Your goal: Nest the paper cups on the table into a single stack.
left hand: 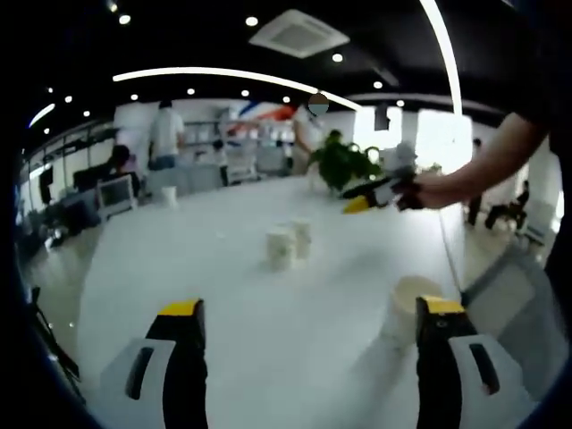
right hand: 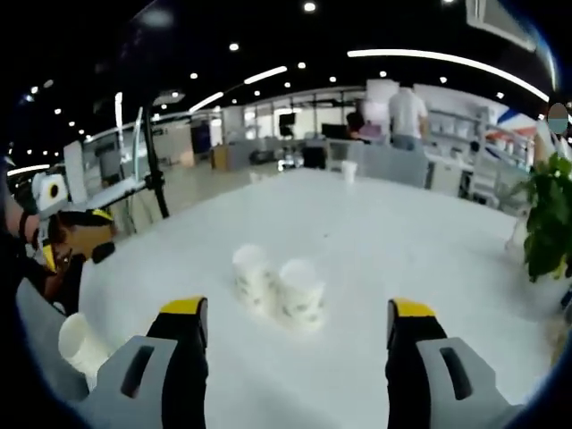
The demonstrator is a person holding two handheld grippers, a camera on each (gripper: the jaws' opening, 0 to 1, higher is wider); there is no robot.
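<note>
Hovering above a long white table point(left hand: 223, 268), the left gripper point(left hand: 304, 326) has its two yellow-tipped jaws spread wide with nothing between them. Just inside its right jaw, partly hidden by it, stands a single paper cup point(left hand: 402, 308), upright with its open mouth showing.

The right gripper point(right hand: 295, 326) is likewise wide open and empty, aimed across the table from another side. In the left gripper view it appears at the right, held in a person's hand point(left hand: 438, 189) above the tabletop.

Straight ahead of the right gripper, near the middle of the table, two paper cups point(right hand: 277, 290) stand upright just beside each other, possibly touching; the picture is too soft to be sure. The same pair sits further off in the left gripper view. The single cup shows at the lower left of the right gripper view, near the left gripper. A further small white cup point(right hand: 349, 170) stands well apart at the far end of the table.

The cups are likely very light and thin-walled: easy to tip over, easy to crush. A gentle hold across the wall just under the stiffer rolled rim seems safest.

The pair carries a faint greenish pattern on its sides, but no brand or writing can be read.

A leafy potted plant point(right hand: 547, 219) stands at the table edge, with an open office and people beyond.
</note>
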